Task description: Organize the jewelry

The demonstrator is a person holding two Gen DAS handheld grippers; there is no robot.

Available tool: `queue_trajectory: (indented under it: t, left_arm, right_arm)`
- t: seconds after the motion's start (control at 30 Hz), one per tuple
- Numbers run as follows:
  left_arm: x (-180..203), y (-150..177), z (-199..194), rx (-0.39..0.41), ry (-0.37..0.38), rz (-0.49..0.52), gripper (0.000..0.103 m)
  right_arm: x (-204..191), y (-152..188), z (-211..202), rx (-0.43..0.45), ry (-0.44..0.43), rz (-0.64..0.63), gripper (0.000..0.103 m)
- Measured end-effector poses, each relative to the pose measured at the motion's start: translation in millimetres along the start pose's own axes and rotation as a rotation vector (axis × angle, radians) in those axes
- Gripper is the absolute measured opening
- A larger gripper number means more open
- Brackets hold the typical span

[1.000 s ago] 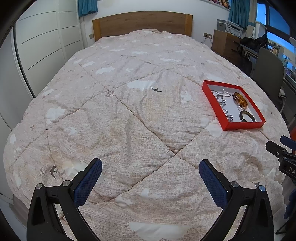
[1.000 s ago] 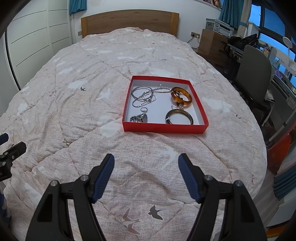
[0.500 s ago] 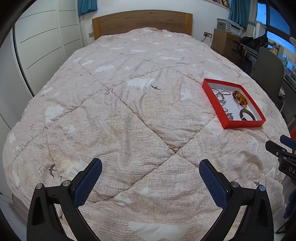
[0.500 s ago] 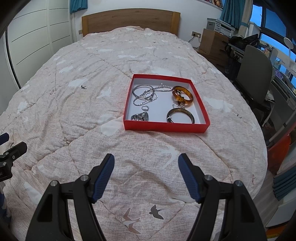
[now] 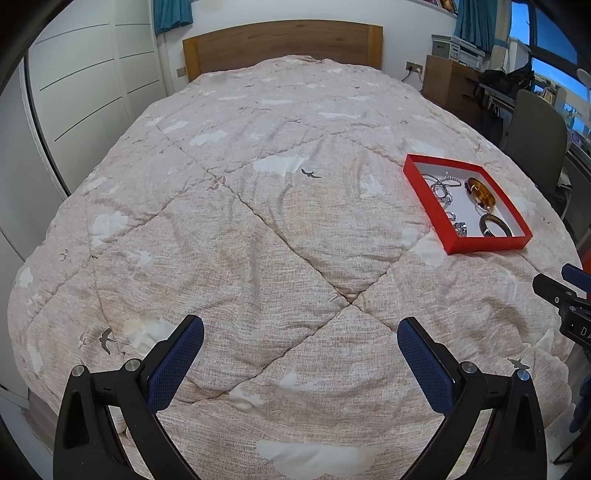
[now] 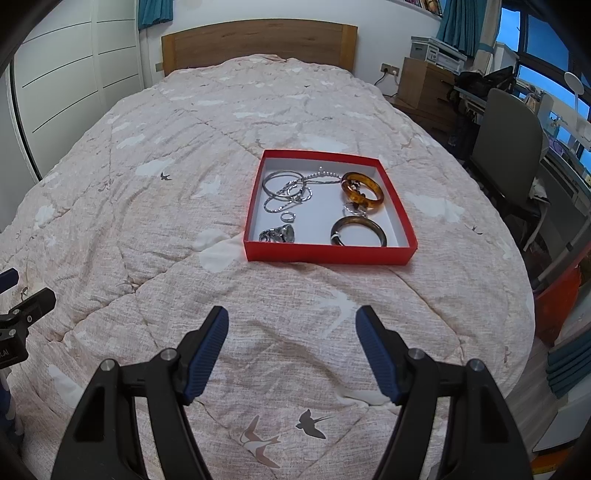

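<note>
Left claw [image 5: 300, 334] wide — red tray [image 5: 487, 244] (jewelry inside) far right.

Bedroom. Bed [image 6: 184, 184] fills most of view, covered by pale pink quilt [image 5: 258, 240] printed with white clouds and small birds. Wooden headboard [image 6: 258, 42] against white wall [image 6: 369, 37]. White wardrobe doors [image 5: 92, 85] along left side. Teal curtains [image 6: 469, 22] at top corners. Right side: wooden cabinet [image 6: 424, 85], grey chair [image 6: 506, 147], cluttered desk under windows [image 6: 546, 48] showing blue daylight. Wall socket [image 6: 390, 69] beside headboard.
</note>
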State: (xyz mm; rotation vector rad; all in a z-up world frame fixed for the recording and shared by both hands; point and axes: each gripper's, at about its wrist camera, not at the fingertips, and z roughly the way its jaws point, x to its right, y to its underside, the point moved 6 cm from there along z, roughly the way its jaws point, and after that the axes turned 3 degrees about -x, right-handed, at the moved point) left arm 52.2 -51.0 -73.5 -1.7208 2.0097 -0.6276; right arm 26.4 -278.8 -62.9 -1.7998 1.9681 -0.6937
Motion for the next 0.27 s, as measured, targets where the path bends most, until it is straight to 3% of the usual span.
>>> queue_trajectory:
  t: [0.27]
  left_arm:
    - [-0.5, -1.0, -1.1, -0.003, -0.003, 0.001, 0.103]
  right_arm:
    - [3.2, -0.9, 1.2, 0.002, -0.008, 0.007, 0.07]
